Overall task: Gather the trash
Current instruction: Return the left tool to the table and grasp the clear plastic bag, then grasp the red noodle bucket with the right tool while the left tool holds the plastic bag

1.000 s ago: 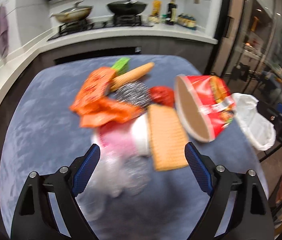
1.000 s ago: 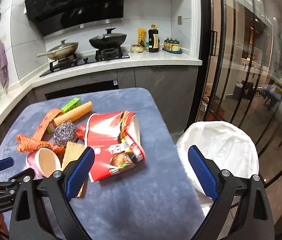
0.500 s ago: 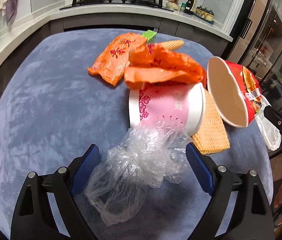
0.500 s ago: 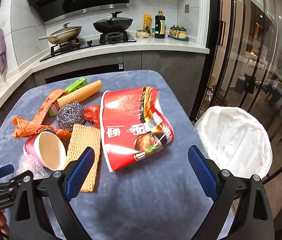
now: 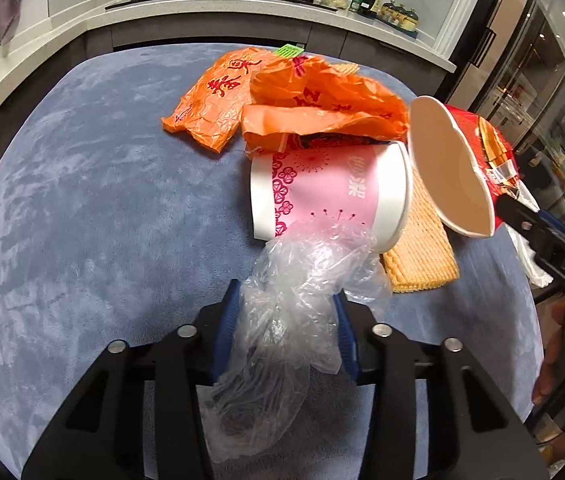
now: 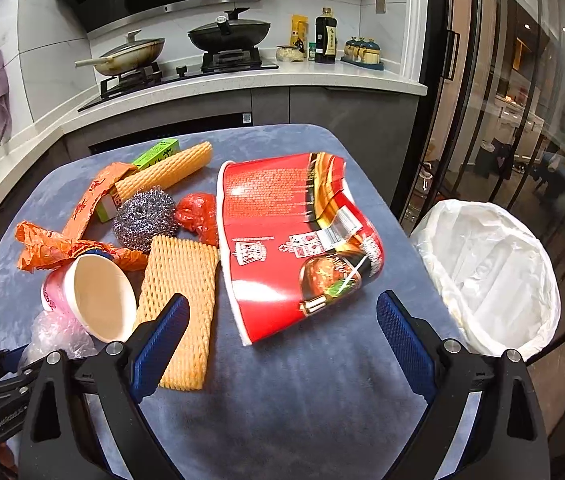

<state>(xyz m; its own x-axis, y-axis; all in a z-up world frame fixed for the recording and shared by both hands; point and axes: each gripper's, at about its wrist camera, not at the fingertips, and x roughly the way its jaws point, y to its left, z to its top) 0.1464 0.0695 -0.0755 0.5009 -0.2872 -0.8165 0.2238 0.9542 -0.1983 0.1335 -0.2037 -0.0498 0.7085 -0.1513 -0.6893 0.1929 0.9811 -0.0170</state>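
Observation:
My left gripper [image 5: 286,320] is shut on a clear plastic bag [image 5: 282,320] that lies against a pink paper cup [image 5: 322,192] on its side. Orange wrappers [image 5: 302,100] lie behind the cup. My right gripper [image 6: 282,344] is open and empty, just in front of a crushed red noodle tub [image 6: 294,240]. A yellow foam net [image 6: 178,296] lies between the cup [image 6: 90,300] and the tub. The bag also shows in the right wrist view [image 6: 58,336]. A bin with a white liner [image 6: 490,276] stands right of the table.
A steel scourer [image 6: 144,216], a red wrapper [image 6: 198,216], a rolled foam net [image 6: 166,172] and a green box [image 6: 156,152] lie at the back of the blue-covered table [image 6: 282,400]. A kitchen counter with stove and pans [image 6: 186,64] runs behind. Glass doors stand at the right.
My left gripper has closed on the clear plastic bag. My right gripper has moved closer to the red tub and stays open.

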